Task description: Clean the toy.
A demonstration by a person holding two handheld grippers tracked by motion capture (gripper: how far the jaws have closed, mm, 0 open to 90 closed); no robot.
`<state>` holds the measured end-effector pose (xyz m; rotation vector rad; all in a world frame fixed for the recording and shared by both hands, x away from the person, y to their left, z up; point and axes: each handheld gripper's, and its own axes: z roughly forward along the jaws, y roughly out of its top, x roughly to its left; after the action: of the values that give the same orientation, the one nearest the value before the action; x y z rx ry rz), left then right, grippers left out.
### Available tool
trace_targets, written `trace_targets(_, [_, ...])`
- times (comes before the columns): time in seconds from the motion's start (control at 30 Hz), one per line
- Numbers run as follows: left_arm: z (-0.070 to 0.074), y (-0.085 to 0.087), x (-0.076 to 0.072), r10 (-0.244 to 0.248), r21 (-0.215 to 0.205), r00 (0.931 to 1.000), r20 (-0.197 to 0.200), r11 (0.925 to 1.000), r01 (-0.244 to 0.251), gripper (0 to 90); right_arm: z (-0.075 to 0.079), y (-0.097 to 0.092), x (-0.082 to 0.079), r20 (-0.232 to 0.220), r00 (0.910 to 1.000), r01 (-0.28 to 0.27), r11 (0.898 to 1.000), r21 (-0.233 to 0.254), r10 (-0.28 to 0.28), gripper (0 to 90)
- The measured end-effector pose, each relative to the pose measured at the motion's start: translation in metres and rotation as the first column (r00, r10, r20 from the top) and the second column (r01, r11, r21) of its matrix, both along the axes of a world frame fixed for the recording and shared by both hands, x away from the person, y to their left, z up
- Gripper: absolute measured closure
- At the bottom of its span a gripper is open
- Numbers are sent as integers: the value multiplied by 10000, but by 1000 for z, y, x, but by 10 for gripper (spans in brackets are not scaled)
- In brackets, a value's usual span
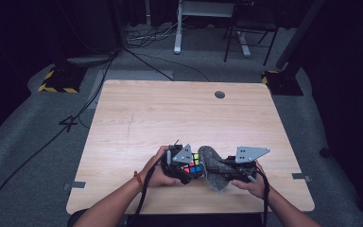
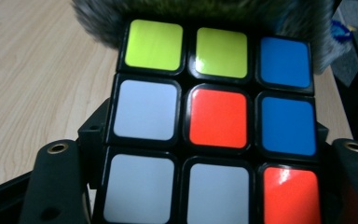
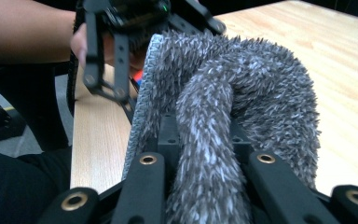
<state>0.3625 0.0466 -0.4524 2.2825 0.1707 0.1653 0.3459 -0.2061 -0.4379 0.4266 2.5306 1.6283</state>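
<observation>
1. High view: low in the frame, just left of centre, the left tongs [image 1: 185, 166] are clamped on a puzzle cube [image 1: 195, 165], held near the front edge of the wooden counter [image 1: 170, 113]. Just right of it, the right tongs [image 1: 224, 166] are clamped on a grey fluffy cloth [image 1: 212, 163], whose bunched end lies against the cube's side. The pairing reads as a wiping job: one hand steadies the cube so the other can rub it.

2. Left gripper view: the cube [image 2: 214, 116] sits between the two black jaws at the lower corners, its face of yellow-green, blue, white and red stickers turned to the camera. The cloth [image 2: 205, 9] runs as a fuzzy band along the top edge, touching the cube's far side.

3. Right gripper view: the cloth [image 3: 233, 107] is folded into a thick roll pinched between the jaws, probably to give a firm pad for rubbing. The left tongs [image 3: 116, 51] stand at upper left, just behind it.
</observation>
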Motion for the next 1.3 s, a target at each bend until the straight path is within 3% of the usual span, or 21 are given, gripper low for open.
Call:
trace_targets(0.2, [3,0,-1,-114,19,9997,206,9999,113,330,0,3,-1,129,9999,45,9993,-363,-40,759])
trace_targets(0.4, [6,1,-3,-36,-146,9992,387,9999,42,330,-15,-1,12,-621,9967,440,9902,-1327,-526,759])
trace_targets(0.5, [6,1,-3,-31,-200,9991,415,9998,40,330,-19,-3,16,-952,9939,428,9914,-1240,-548,758])
trace_targets(0.57, [7,1,-3,-36,-290,9990,441,9996,49,330,-18,-4,15,-936,9945,379,9936,-1068,-480,758])
trace_targets(0.77, [5,-1,-3,-103,-41,9988,469,9999,105,331,0,0,2,-160,9998,-90,9996,-252,86,758])
trace_targets(0.83, [6,1,-3,-126,-61,9989,459,9999,129,331,1,2,2,-15,10000,85,9980,-623,-86,758])
trace_targets(1.0, [12,6,-4,-38,-606,9983,578,9981,73,331,-15,-2,13,-815,9941,616,9911,-1178,-714,759])
trace_targets(1.1, [17,8,-5,-148,-968,9980,613,9951,207,331,-19,-1,16,-930,9918,721,9843,-1612,-879,759])
trace_targets(1.13, [19,9,-5,-206,-1137,9981,575,9931,270,331,-21,-1,17,-1033,9913,640,9852,-1593,-811,759])
trace_targets(1.2, [18,8,-7,-342,-1078,9973,644,9933,410,331,-23,1,16,-1094,9917,496,9857,-1609,-678,758])
trace_targets(1.27, [16,7,-7,-309,-1098,9976,628,9932,376,330,-20,2,14,-1159,9928,165,9940,-1085,-291,758])
trace_targets(1.3, [16,8,-6,-270,-1124,9978,606,9931,337,330,-17,3,13,-972,9948,197,9936,-1112,-306,757])
